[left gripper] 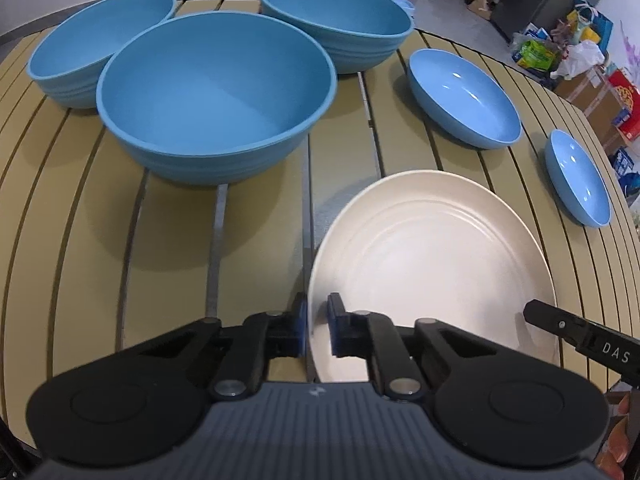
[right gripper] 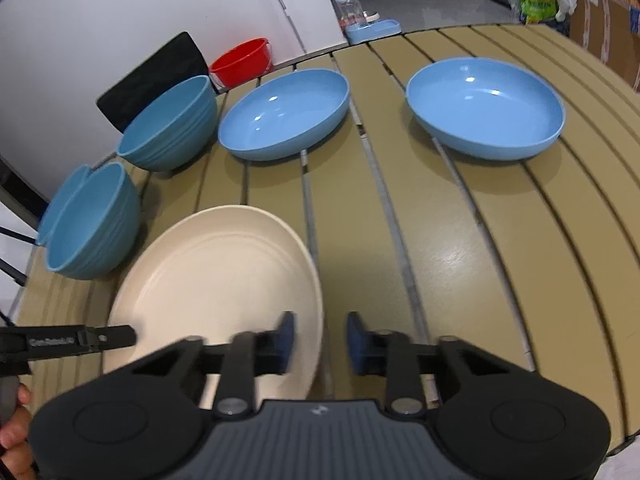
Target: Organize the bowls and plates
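Pointing down, L gripper [left gripper: 318, 330], R gripper [right gripper: 320, 340] straddle plate [left gripper: 432, 248].

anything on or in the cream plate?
Cream plate carries no dishes. The left gripper pinches its left rim; the right gripper straddles its right rim. Underneath is hidden.

Red tub [right gripper: 241, 60], clear jar on blue base [right gripper: 362, 18], boxes [left gripper: 596, 100] beyond slatted table [right gripper: 460, 264].
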The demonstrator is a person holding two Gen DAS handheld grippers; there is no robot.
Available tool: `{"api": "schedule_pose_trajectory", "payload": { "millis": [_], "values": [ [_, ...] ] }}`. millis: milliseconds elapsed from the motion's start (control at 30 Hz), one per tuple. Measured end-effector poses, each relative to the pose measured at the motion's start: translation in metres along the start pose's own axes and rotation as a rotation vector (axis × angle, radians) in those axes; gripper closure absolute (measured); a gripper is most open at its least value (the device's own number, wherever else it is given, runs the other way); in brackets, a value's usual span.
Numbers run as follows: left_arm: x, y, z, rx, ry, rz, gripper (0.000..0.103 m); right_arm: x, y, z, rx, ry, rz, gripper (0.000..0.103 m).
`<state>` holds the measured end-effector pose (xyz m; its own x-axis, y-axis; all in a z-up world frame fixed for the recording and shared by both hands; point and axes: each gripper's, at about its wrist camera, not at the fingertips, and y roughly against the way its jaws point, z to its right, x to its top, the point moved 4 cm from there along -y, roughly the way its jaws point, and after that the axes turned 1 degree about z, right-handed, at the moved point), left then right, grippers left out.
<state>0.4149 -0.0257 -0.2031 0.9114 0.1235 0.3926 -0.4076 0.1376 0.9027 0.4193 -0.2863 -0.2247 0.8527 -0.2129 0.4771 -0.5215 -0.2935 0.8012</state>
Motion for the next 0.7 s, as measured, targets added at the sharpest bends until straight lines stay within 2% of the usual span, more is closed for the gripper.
{"api": "schedule_pose_trajectory", "payload": {
  "millis": [200, 433, 700],
  "values": [
    [-0.003, 0.006, -0.002, -0.002, -0.003, 0.014, 0.092, -0.005, 0.004, 0.0, 0.022, -0.024, 0.007, 0.096],
    [-0.012, 0.025, -0.016, 0.012, -0.002, 0.058, 0.092, -0.012, 0.013, -0.01, 0.041, -0.017, 0.02, 0.096],
    [-0.026, 0.052, -0.047, 0.038, 0.002, 0.104, 0.092, -0.027, 0.024, -0.043, 0.084, 0.021, 0.036, 0.096]
  ]
}}
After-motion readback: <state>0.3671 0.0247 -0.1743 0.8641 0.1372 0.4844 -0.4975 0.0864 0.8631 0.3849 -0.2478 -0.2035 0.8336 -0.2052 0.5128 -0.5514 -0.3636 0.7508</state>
